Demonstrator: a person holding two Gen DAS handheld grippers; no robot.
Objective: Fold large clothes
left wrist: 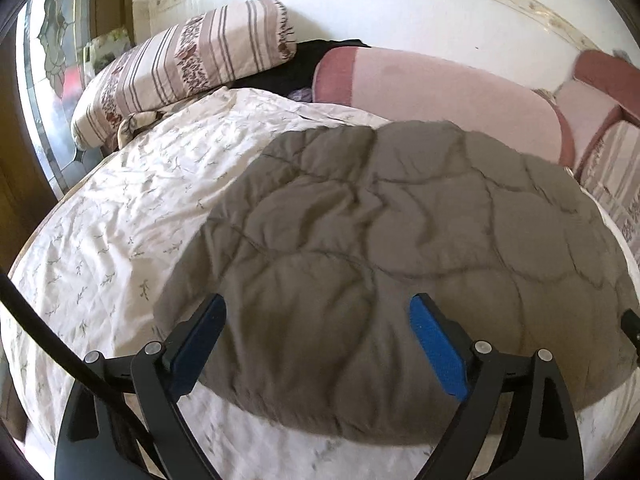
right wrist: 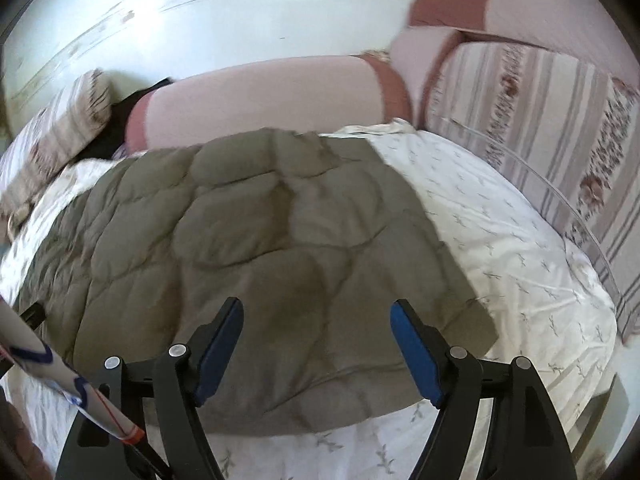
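Observation:
A large grey-brown quilted garment [left wrist: 380, 248] lies spread flat on a bed with a white leaf-print sheet [left wrist: 120, 220]. It also shows in the right wrist view [right wrist: 260, 240]. My left gripper [left wrist: 318, 312] is open and empty, hovering above the garment's near left part. My right gripper [right wrist: 316, 314] is open and empty above the garment's near right part. Both have blue pads [left wrist: 436, 344]. The tip of the right gripper shows at the right edge of the left view [left wrist: 630, 322].
Striped pillows [left wrist: 180, 64] and pink cushions [left wrist: 440, 92] line the white headboard [left wrist: 400, 12]. A striped cushion [right wrist: 540, 140] stands at the bed's right side. Bare sheet [right wrist: 520, 248] lies right of the garment. A window [left wrist: 52, 80] is at the left.

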